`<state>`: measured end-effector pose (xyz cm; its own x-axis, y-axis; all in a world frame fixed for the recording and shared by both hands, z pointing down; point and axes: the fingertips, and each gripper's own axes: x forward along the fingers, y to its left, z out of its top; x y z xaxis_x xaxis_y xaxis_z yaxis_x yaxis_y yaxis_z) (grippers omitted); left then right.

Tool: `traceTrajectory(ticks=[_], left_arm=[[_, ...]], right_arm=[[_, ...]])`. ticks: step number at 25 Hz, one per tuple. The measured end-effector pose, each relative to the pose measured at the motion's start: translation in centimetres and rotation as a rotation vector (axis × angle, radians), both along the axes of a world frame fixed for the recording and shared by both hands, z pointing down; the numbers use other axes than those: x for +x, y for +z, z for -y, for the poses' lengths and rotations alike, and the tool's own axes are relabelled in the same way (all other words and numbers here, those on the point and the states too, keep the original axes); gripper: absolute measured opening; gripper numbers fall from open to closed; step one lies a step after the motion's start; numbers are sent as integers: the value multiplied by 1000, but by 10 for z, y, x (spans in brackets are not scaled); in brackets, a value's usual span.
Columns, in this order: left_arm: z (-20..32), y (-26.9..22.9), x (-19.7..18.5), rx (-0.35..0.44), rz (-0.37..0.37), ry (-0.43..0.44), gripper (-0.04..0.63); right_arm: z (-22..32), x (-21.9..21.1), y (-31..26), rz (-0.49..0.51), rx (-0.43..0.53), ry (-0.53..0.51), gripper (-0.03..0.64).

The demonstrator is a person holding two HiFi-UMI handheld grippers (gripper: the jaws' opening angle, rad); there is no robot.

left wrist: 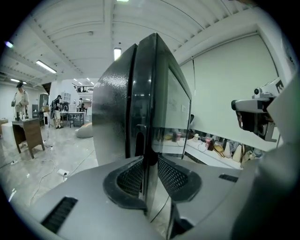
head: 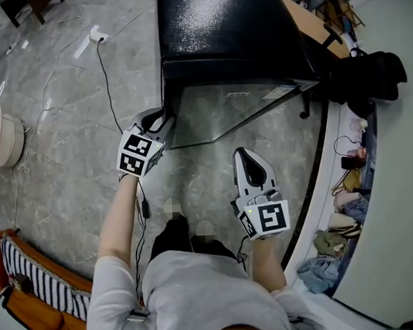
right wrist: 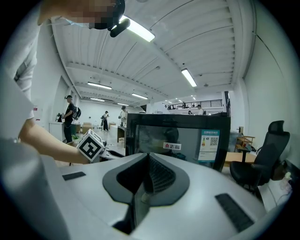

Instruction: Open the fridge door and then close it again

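- The grey marbled floor (head: pixel 60 148) spreads out to the person's left and front.
- The black fridge (head: pixel 226 22) stands straight ahead of the person, glossy top uppermost. Its back part is cut off by the top of the head view.
- Its glass-fronted door (head: pixel 217 112) faces the person. From here I can't tell whether it sits fully shut or a crack ajar. The glass only throws back reflections, so the inside stays unreadable.
- A white curved ledge (head: pixel 329 172) sweeps down the right side. It is strewn with bags and bundled cloth too small to sort out.
- A black office chair (right wrist: pixel 273 140) stands just beside the fridge's right corner, close to the door's far side.
- At the lower left a striped cushion (head: pixel 33 273) lies on an orange-framed seat, half out of frame. Further up, a round pale tub (head: pixel 5 140) is sliced by the left edge.
- The left gripper (head: pixel 161 120) is at the door's left edge, with its jaws clamped on that edge and a pad on each side of it. From above, its tips are lost against the black corner.
- The right gripper (head: pixel 243 154) hangs short of the door on the person's right. Its jaws are pressed together with nothing between them.
- A thin black cable (head: pixel 108 90) trails over the floor from a white plug block (head: pixel 96 37) toward the left gripper, where I lose it.
- Two stickers (right wrist: pixel 211 144) sit on the glass, their print too small to read.
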<state>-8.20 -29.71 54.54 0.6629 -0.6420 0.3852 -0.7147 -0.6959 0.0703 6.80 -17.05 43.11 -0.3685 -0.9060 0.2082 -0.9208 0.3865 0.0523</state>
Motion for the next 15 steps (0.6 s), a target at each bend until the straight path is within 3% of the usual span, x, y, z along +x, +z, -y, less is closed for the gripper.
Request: traceTrajectory(ticks=[11, 15], left_arm=[[-5, -2, -1, -12, 61, -87, 92], [-23, -3, 2, -7, 56, -71, 89]], right_arm=[[-19, 11, -12, -5, 16, 2, 25], [-23, 18, -16, 1, 27, 4, 25]])
